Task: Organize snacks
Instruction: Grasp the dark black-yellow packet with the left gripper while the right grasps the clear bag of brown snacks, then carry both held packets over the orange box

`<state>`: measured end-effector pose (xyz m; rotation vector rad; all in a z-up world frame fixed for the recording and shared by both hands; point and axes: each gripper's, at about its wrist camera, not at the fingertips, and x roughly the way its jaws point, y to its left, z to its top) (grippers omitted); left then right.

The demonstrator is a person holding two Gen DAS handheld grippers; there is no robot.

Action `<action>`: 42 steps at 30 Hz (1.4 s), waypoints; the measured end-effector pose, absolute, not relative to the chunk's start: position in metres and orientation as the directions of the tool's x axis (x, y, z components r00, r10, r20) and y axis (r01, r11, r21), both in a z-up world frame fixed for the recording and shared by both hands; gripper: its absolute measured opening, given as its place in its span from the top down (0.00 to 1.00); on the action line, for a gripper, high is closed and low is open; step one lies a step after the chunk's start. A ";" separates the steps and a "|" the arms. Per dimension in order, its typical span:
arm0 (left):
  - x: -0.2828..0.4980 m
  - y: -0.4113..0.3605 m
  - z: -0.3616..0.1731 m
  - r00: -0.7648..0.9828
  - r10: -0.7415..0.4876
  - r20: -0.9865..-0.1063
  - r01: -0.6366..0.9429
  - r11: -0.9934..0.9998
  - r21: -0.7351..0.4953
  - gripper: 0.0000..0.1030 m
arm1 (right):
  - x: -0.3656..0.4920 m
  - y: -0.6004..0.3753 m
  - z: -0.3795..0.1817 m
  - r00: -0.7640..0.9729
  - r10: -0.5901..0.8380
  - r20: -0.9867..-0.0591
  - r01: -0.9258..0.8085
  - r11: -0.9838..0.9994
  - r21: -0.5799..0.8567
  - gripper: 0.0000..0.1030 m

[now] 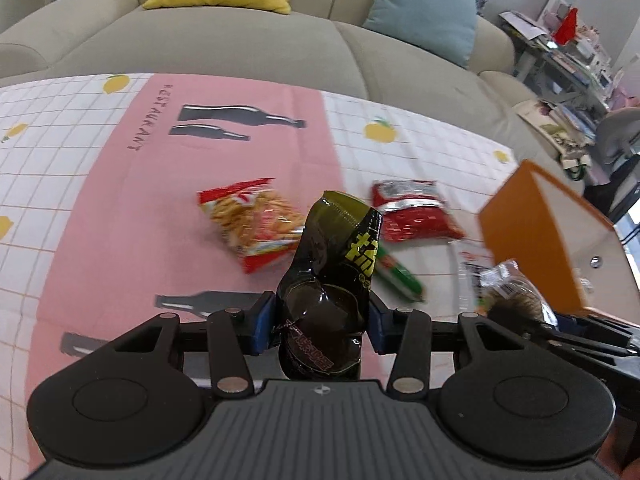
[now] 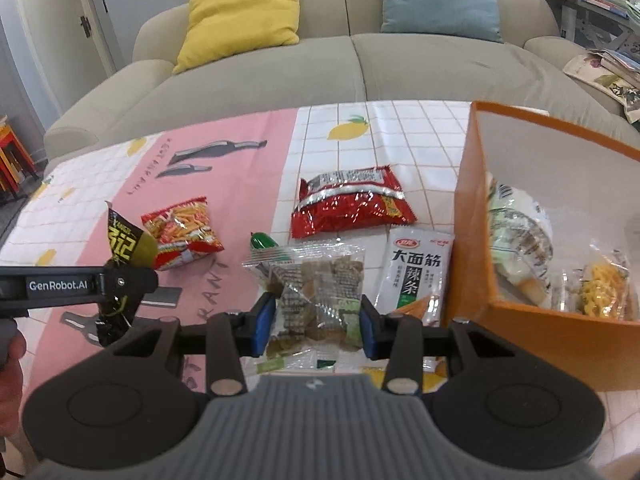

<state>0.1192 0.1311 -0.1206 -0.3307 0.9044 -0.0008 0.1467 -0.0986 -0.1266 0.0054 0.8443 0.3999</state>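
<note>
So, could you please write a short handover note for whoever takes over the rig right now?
Left gripper: jaws shut on the dark green snack packet, lifted off the table.
Right gripper: jaws shut on the clear packet of brown cubes.
Done: a few packets already in the orange box.
Left: both held packets, plus the orange chip bag, red packet, white packet and small green item.

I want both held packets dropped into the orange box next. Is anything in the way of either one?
Nothing visible blocks the clear packet in the right gripper: the orange box stands open just to its right. The black packet in the left gripper is farther off, and the right gripper lies between it and the box.
</note>
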 end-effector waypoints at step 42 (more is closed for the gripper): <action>0.240 -0.158 -0.032 0.407 -0.496 -0.767 0.440 0.842 -0.311 0.49 | 0.230 -0.349 -0.060 0.572 0.063 -0.818 0.051 0.992 0.112 0.60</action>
